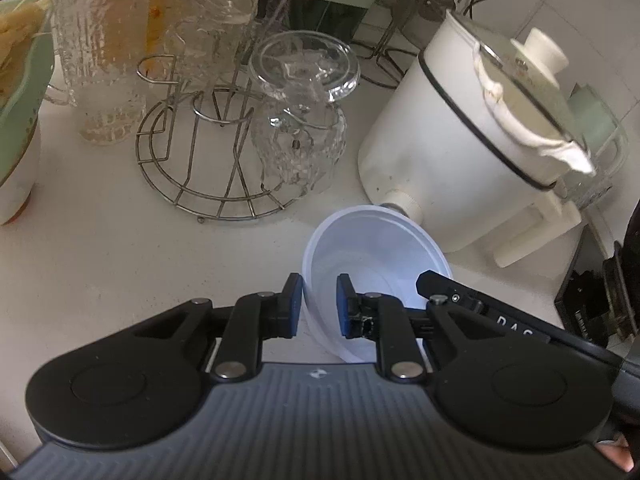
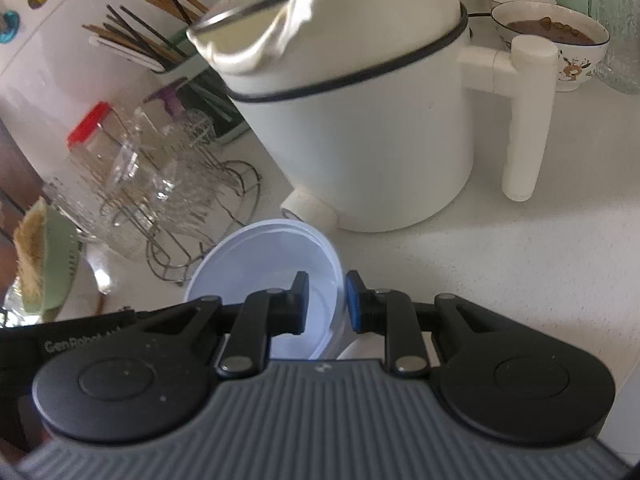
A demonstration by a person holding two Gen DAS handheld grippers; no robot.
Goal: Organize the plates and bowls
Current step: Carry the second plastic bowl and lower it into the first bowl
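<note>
On the counter, left claw [image 1: 318,306] and right claw [image 2: 328,302], both pinching bowl [image 1: 376,248] rim

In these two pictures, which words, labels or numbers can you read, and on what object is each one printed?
"DAS", partly cut off: white letters on the black body of the right gripper, seen from the left wrist.
"GenRobot", followed by blurred letters: on the black body of the left gripper, seen from the right wrist.
Small logo mark on each grey gripper housing: no readable text.
</note>
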